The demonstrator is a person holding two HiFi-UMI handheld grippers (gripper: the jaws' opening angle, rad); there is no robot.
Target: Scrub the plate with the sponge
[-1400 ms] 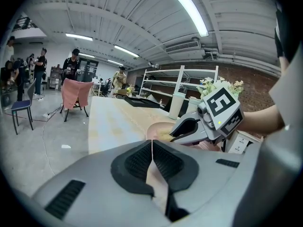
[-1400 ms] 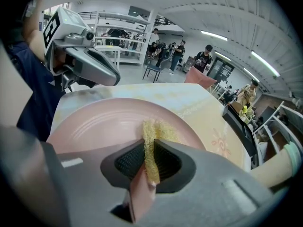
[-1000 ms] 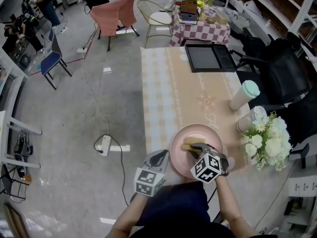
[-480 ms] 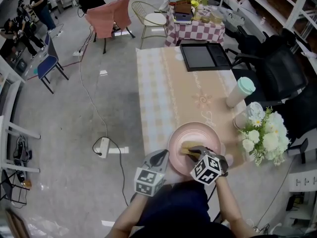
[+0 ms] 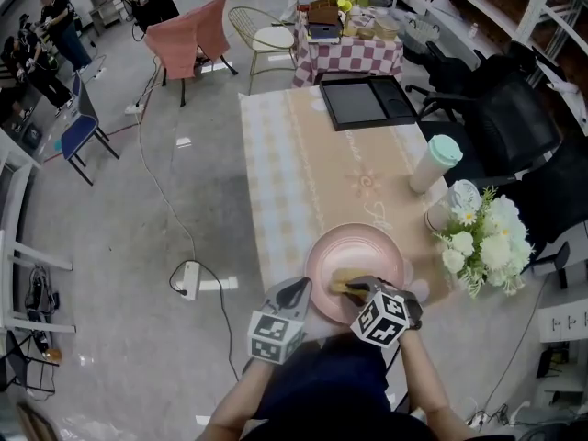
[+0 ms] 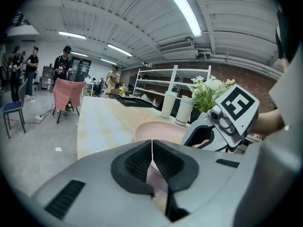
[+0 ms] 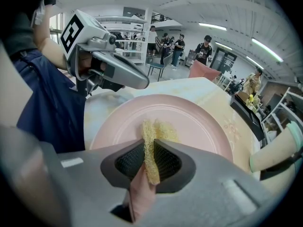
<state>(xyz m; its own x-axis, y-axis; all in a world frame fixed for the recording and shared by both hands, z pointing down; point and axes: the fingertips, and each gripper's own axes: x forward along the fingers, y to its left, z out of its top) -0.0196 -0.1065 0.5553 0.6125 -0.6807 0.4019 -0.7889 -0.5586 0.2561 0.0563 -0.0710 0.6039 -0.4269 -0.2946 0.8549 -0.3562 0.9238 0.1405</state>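
From the head view, the right gripper (image 5: 349,288) presses a sponge (image 5: 341,280) onto the pink plate (image 5: 367,244). The left gripper (image 5: 298,291) sits at the plate's rim.

Left gripper view: the jaws meet, and the plate lies just ahead.

Right gripper view: the jaws pinch the sponge, its tip on the plate.

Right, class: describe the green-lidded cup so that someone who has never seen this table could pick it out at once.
Start at the long table with the checked cloth; along its right edge, between the black tray and the white flowers, stand two cups. Yours is the cup nearer the tray: tall, white, and the only one with a mint-green lid.
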